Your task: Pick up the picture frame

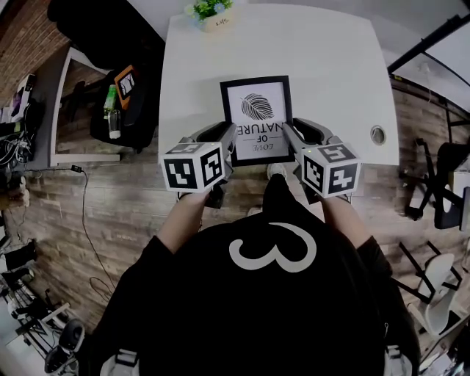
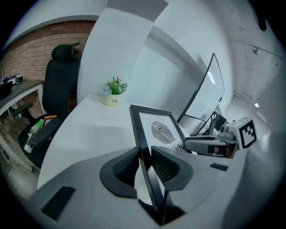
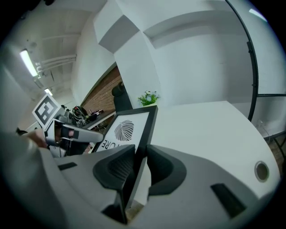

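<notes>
A black picture frame (image 1: 257, 117) with a leaf print and lettering is held up above the near edge of the white table (image 1: 330, 66). My left gripper (image 1: 229, 141) is shut on the frame's left side rail (image 2: 144, 150). My right gripper (image 1: 288, 139) is shut on the right side rail (image 3: 143, 138). In the left gripper view the black edge runs between both pads, and the right gripper (image 2: 210, 145) shows beyond the picture frame (image 2: 161, 129). In the right gripper view the left gripper (image 3: 73, 134) shows past the picture frame (image 3: 127, 127).
A small potted plant (image 1: 209, 13) stands at the table's far edge. A cable hole (image 1: 377, 134) sits near the right corner. A black office chair (image 2: 60, 85) with bottles (image 1: 111, 110) beside it is at the left. Brick-pattern floor lies below.
</notes>
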`<state>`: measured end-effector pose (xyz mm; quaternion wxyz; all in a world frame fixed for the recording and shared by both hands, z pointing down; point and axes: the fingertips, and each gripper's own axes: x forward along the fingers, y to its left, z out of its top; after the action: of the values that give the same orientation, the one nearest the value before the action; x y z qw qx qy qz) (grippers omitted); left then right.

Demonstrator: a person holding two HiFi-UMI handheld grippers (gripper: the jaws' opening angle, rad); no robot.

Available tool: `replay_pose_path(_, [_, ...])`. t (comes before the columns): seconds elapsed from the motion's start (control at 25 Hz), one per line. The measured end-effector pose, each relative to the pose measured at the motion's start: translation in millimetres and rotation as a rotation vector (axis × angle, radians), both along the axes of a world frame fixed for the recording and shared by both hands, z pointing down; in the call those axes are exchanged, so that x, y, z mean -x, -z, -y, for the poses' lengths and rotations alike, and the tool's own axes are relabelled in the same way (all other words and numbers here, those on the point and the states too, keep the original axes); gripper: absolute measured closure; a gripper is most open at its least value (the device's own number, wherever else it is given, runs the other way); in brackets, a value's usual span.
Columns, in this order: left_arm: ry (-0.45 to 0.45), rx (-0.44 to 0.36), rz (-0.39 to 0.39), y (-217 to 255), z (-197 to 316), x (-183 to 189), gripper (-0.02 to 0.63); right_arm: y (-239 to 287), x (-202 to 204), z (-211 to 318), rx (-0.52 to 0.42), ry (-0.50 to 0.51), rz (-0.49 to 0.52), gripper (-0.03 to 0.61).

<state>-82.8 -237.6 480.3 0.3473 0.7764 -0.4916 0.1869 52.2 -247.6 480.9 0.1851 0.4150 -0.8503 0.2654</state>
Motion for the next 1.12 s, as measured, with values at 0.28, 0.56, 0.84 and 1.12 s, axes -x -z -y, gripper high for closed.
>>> replay_pose_path(0.28, [-0.014,-0.110,0.018,44.4,-28.8,10.0,0.518,37.5,10.4,-27.9,-0.091,-0.001,0.023,0.480])
replay_pose_path(0.56, [-0.017,-0.197,-0.001,80.7,-58.3,15.1,0.518,73.9,14.9,-54.2,-0.172,-0.006,0.033,0.482])
replay_pose_path(0.84, [-0.009,-0.252,-0.010,99.5,-83.2,22.4,0.518,97.7,21.5,-80.0,-0.239,-0.005,0.031,0.482])
replay_pose_path(1.12, [0.005,-0.302,-0.012,122.2,-106.1,31.8,0.518,120.0,30.7,-100.8,-0.283,-0.003,0.043,0.483])
